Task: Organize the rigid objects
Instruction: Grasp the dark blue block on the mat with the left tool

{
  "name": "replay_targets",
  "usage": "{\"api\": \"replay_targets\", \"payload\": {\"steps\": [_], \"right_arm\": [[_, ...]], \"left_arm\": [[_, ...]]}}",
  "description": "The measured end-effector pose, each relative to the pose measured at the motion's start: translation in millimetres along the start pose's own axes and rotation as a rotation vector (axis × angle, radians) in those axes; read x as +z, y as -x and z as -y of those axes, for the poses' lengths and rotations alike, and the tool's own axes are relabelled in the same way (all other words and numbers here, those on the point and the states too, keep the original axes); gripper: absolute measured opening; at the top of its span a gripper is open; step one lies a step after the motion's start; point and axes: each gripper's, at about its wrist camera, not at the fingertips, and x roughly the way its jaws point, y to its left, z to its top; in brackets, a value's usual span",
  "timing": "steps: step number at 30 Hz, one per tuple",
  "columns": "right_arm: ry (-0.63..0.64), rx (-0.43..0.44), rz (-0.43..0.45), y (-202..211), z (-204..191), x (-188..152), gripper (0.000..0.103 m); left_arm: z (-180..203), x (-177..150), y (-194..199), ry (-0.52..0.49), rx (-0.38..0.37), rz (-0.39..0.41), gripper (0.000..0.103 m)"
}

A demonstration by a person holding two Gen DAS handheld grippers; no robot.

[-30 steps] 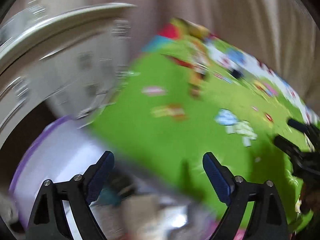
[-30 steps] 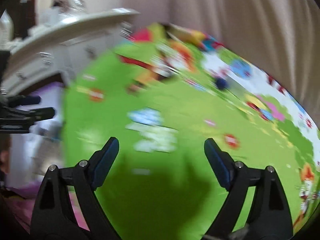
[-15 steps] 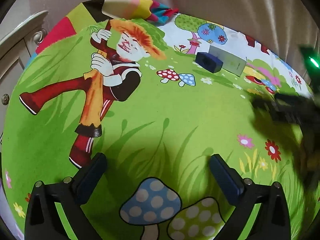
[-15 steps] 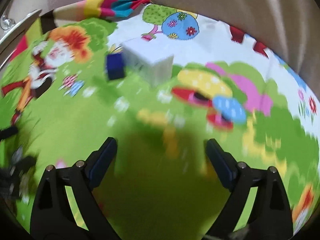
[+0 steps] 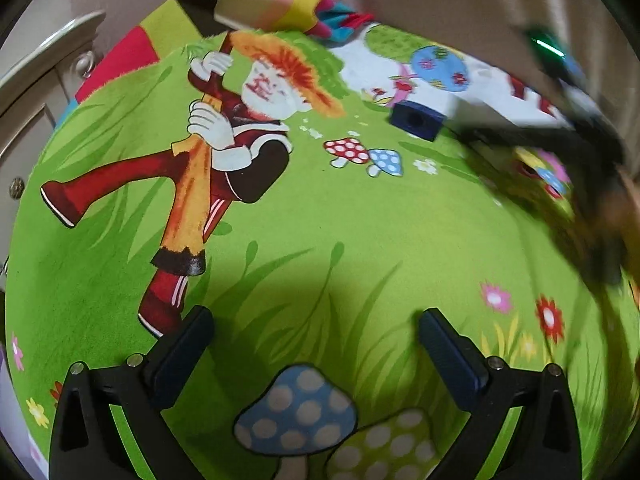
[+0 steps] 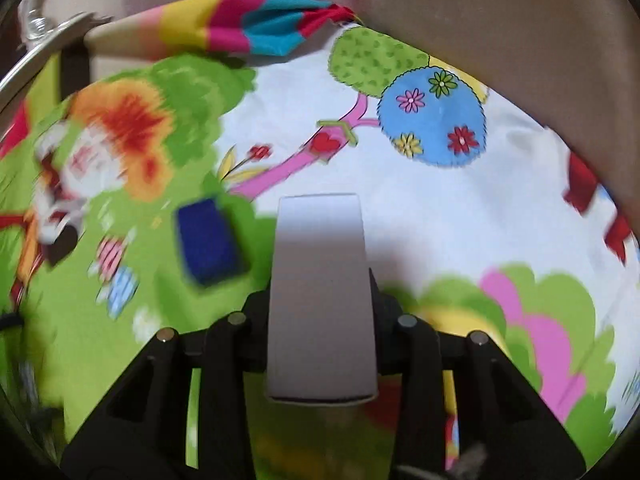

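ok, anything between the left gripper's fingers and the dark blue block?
Nothing solid: in the left wrist view only bare printed mat separates the open left gripper from the dark blue block.

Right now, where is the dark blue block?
The dark blue block lies on the cartoon mat, just left of the white box held in the right tongs in the right wrist view.

A plain white rectangular box (image 6: 322,300) lies lengthwise on the colourful cartoon-printed mat (image 6: 400,220), its long axis pointing away from the camera, pinched at both long sides. Just beside it on the left sits a small dark blue block (image 6: 208,240), blurred, resting on the green part, apart from the box.
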Motion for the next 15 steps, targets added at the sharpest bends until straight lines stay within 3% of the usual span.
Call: {"api": "replay_targets", "payload": {"steps": [4, 7, 13, 15], "right_arm": [[-0.09, -0.074, 0.023, 44, 20, -60, 0.039], [-0.159, -0.092, 0.023, 72, 36, -95, 0.04], [-0.194, -0.096, 0.026, 92, 49, -118, 0.041], [-0.19, -0.1, 0.025, 92, 48, -118, 0.041]], "left_arm": [[26, 40, -23, 0.054, -0.016, -0.043, 0.103], [53, 83, -46, 0.183, -0.061, -0.031, 0.103], [82, 150, -91, 0.448, 0.115, -0.021, 0.103], [87, 159, -101, 0.449, 0.192, -0.02, 0.103]]}}
